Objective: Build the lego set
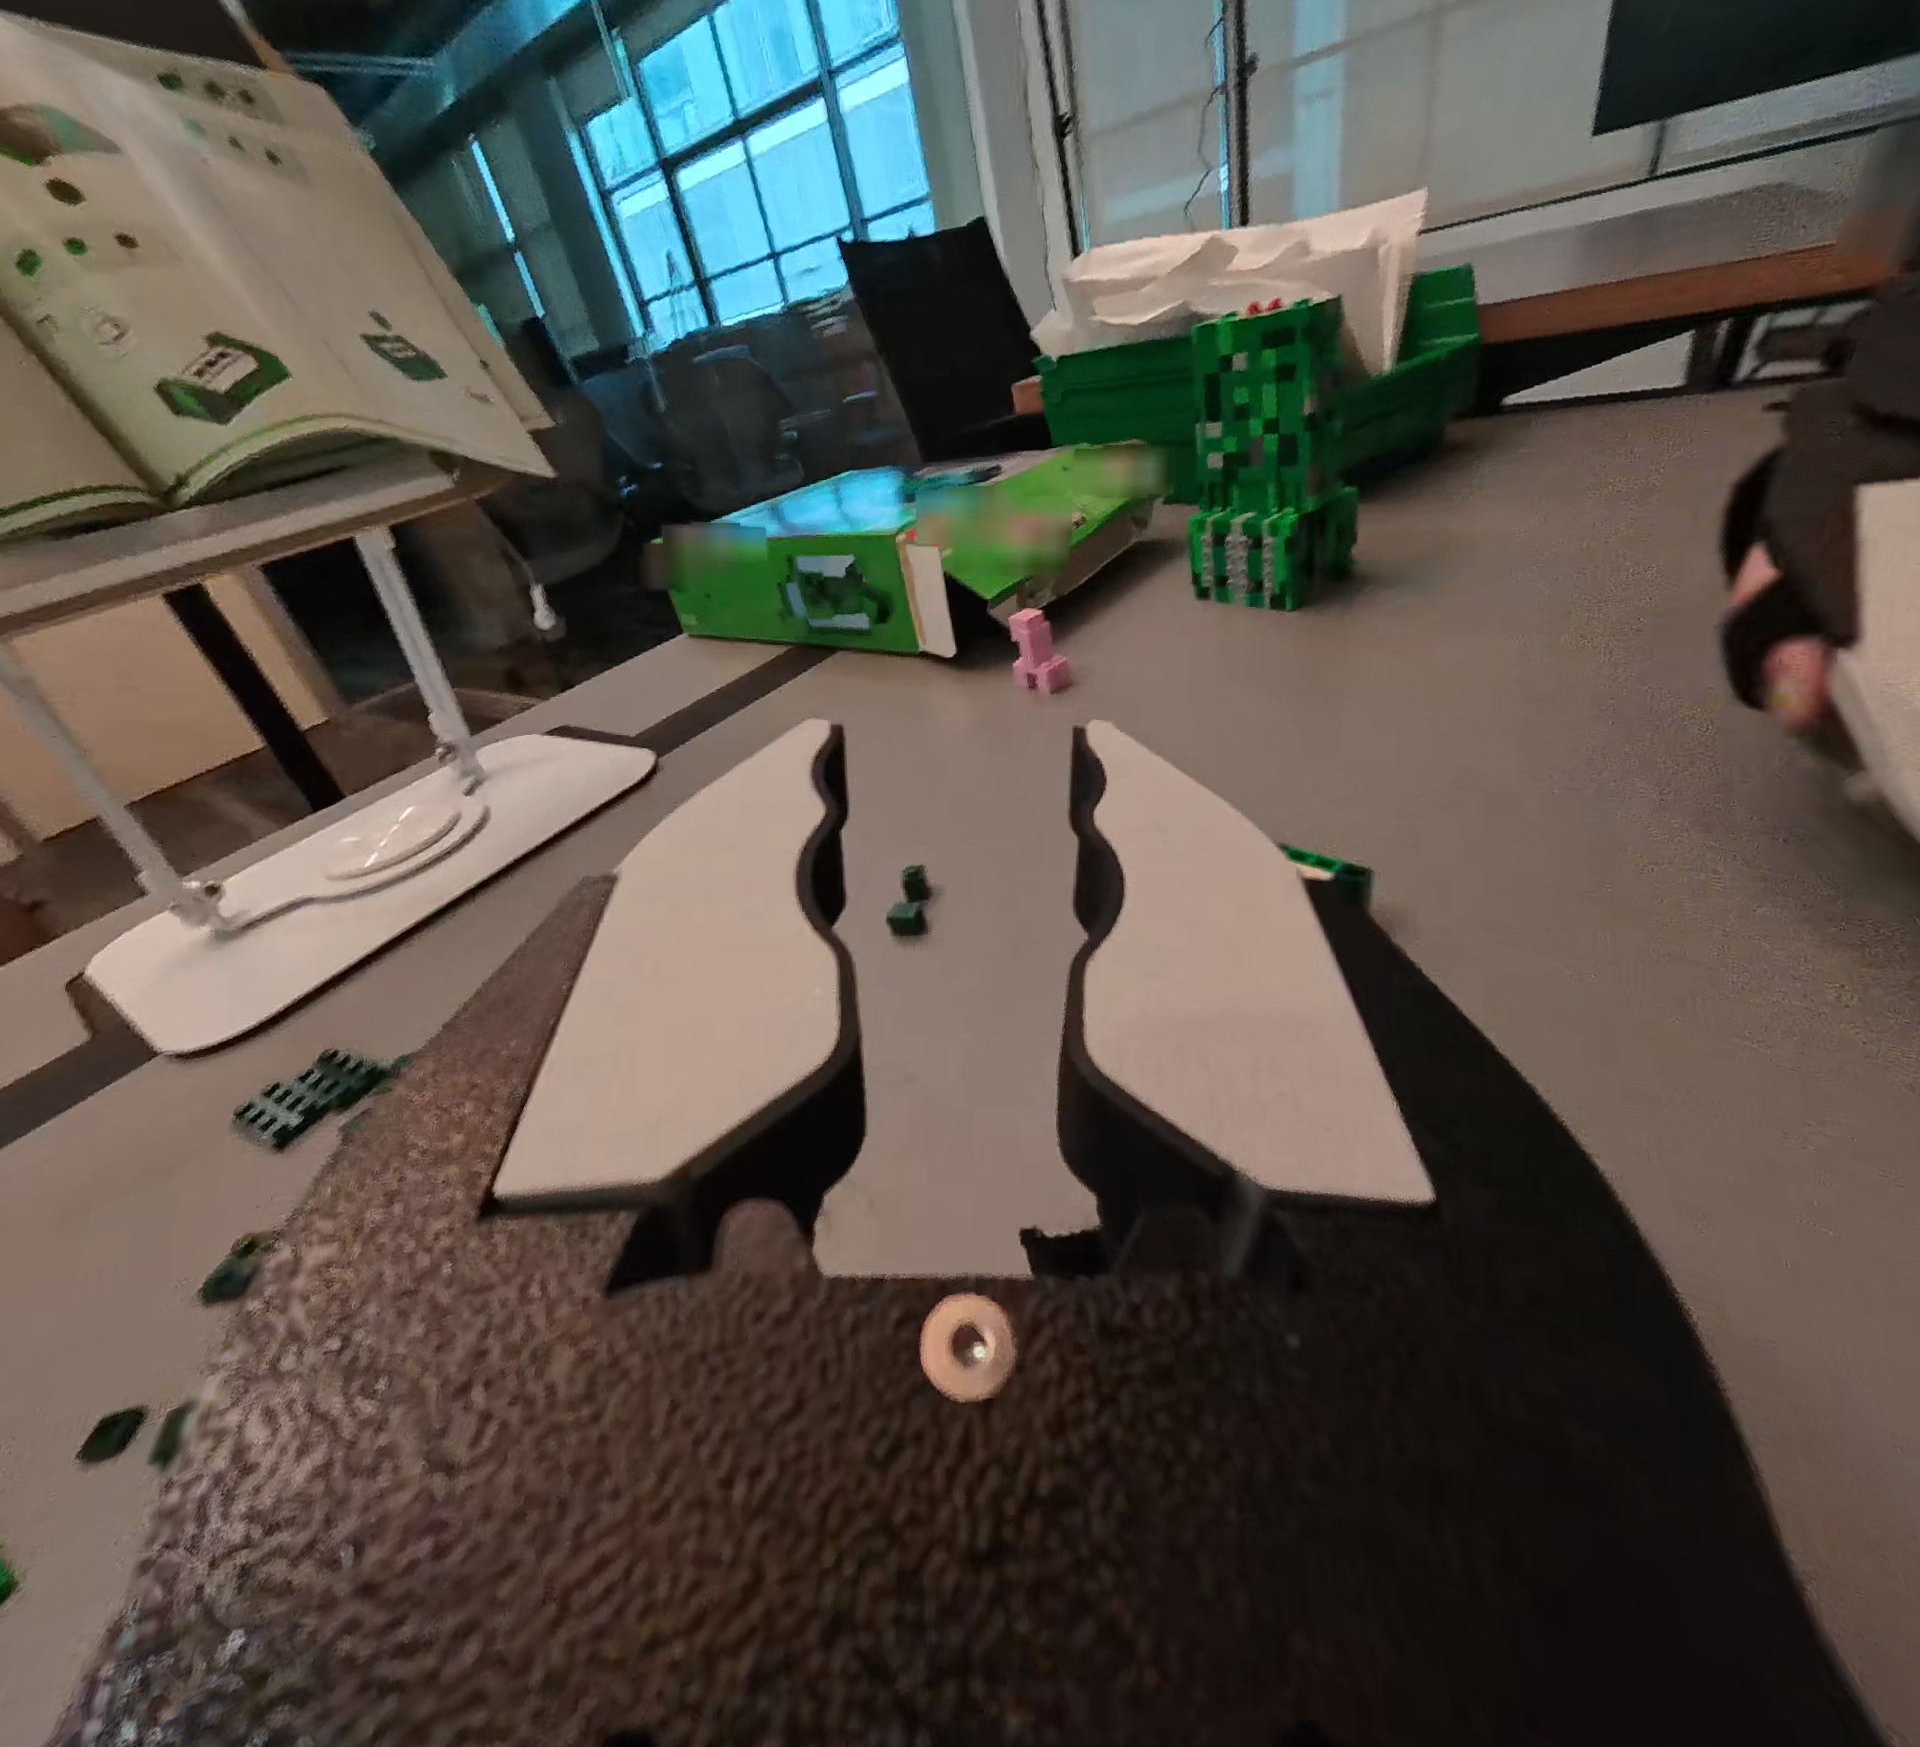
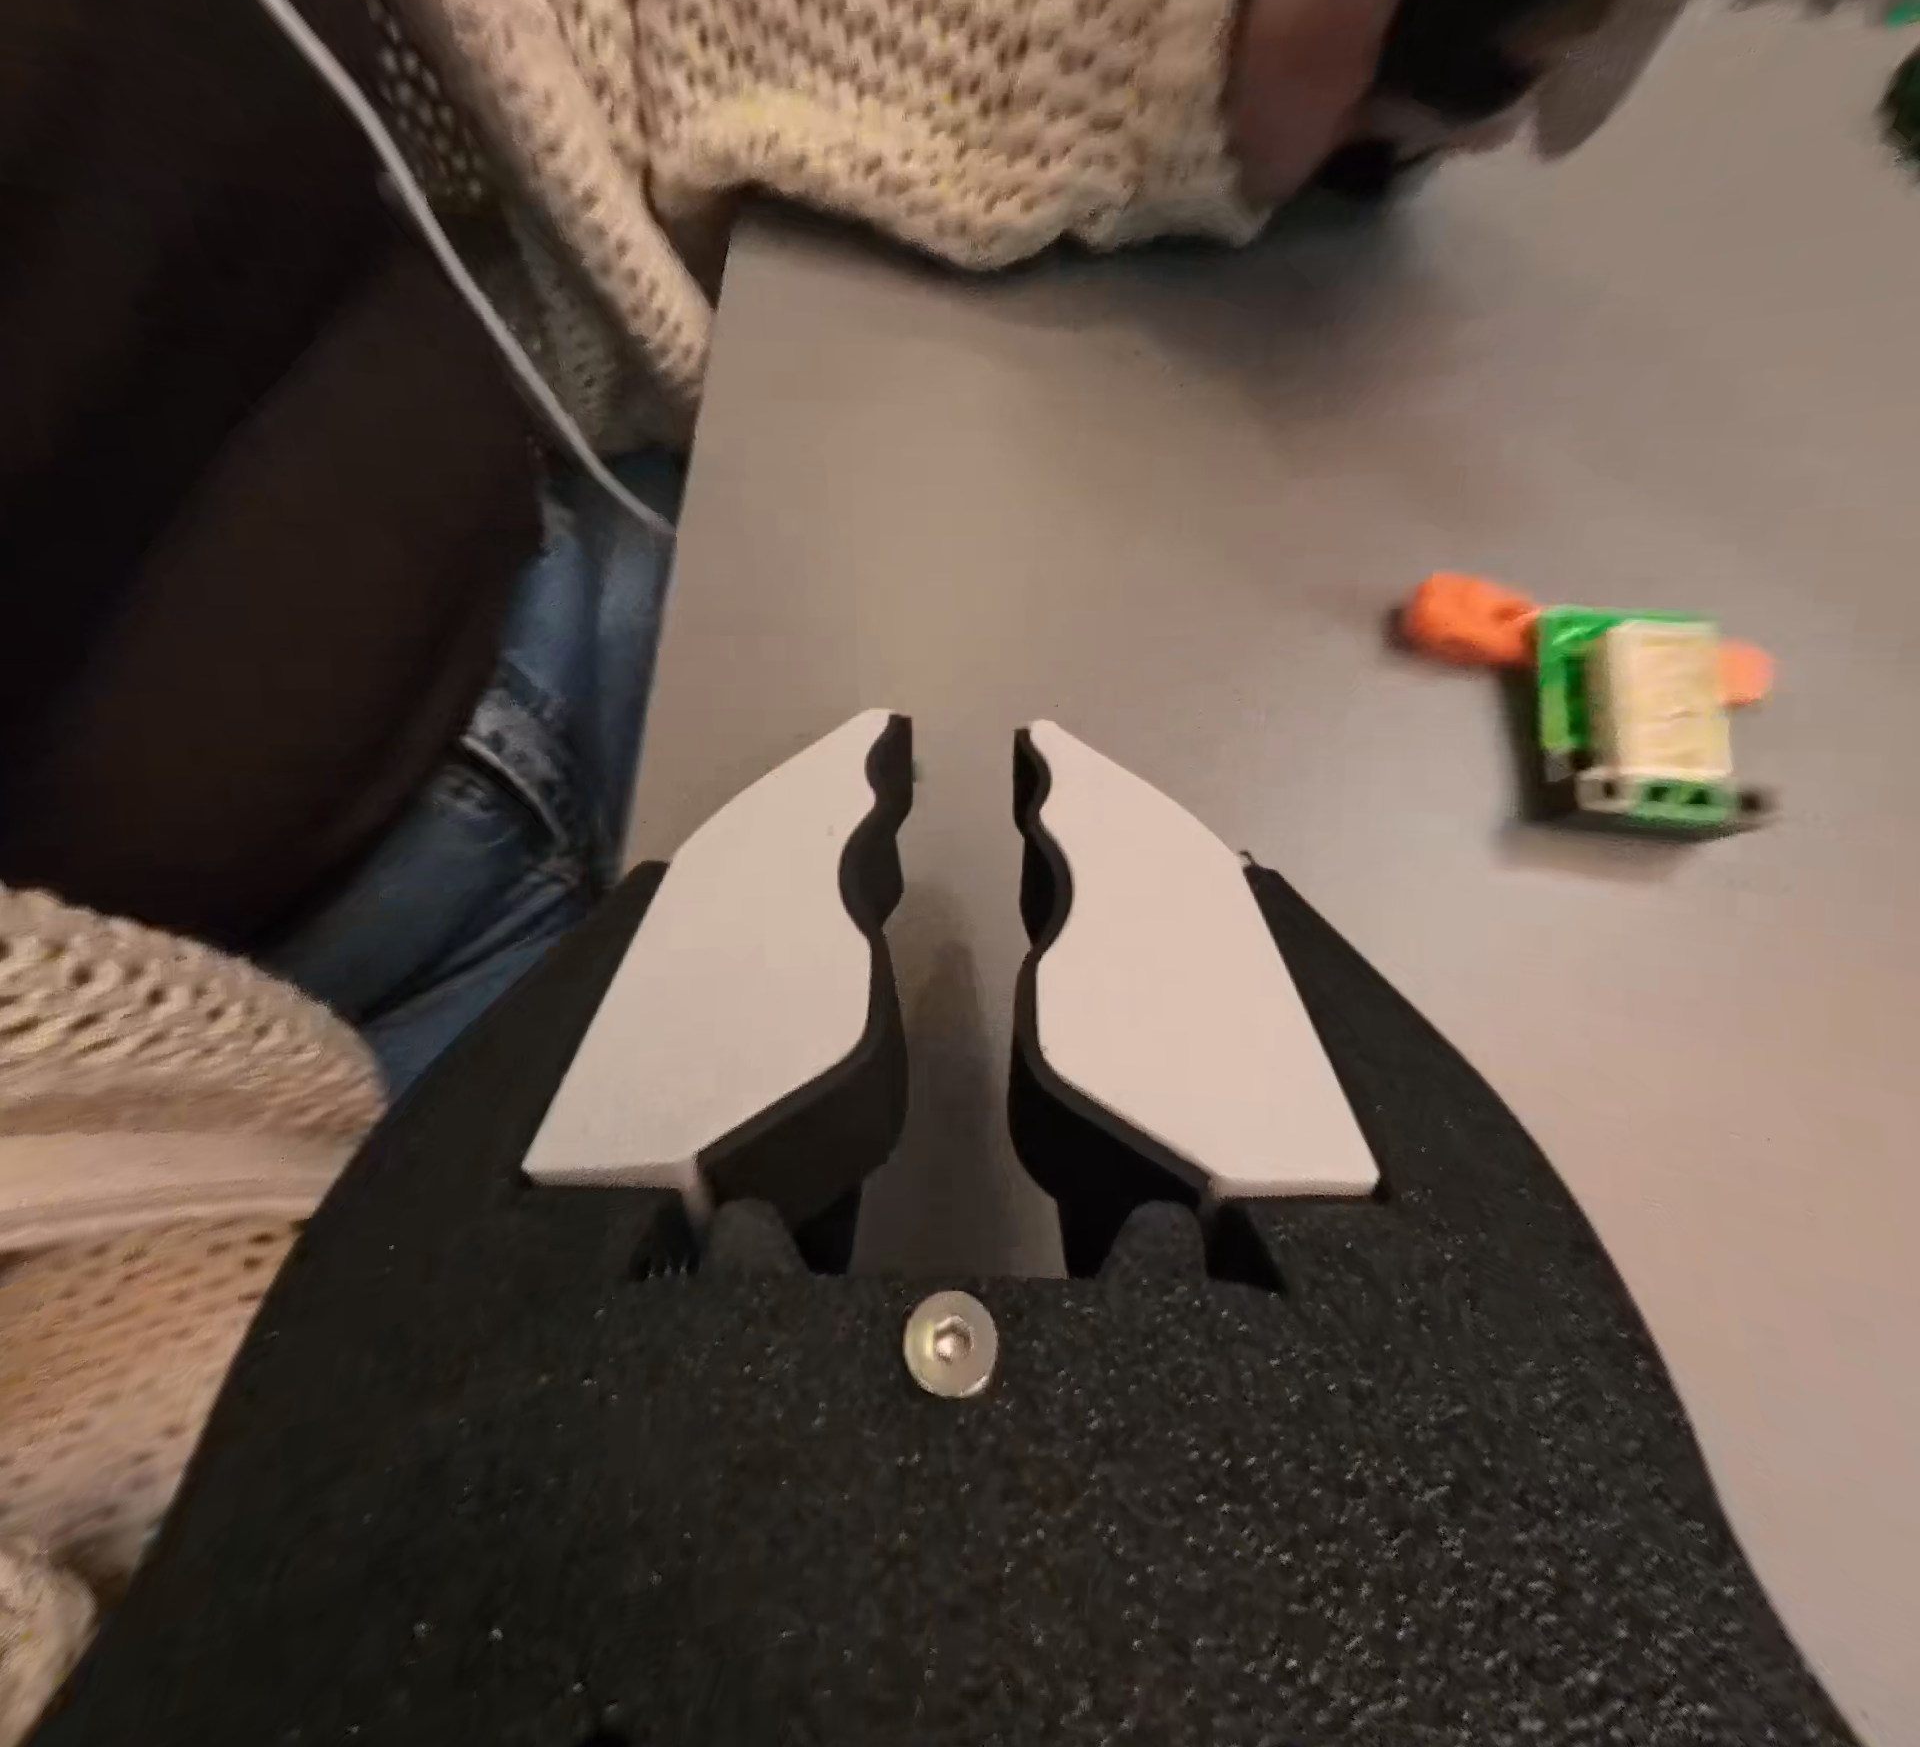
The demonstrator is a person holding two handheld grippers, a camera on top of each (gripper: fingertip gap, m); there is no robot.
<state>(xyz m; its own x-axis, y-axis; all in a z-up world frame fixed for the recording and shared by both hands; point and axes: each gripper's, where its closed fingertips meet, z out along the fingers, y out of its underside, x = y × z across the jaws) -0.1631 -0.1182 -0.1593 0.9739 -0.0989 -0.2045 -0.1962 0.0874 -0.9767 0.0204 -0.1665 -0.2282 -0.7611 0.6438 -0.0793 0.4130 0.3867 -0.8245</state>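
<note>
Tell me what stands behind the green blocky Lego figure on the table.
Behind the green blocky figure stands a green bin with crumpled white paper on top. The figure covers the bin's middle, and the paper hides its contents.

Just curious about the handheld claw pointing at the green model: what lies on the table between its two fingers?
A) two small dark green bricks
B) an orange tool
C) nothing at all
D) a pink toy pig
A: two small dark green bricks lie on the grey table between the open left gripper fingers, untouched.

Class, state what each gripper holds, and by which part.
Nothing. The left gripper and right gripper both have open jaws with only bare table between.
</note>
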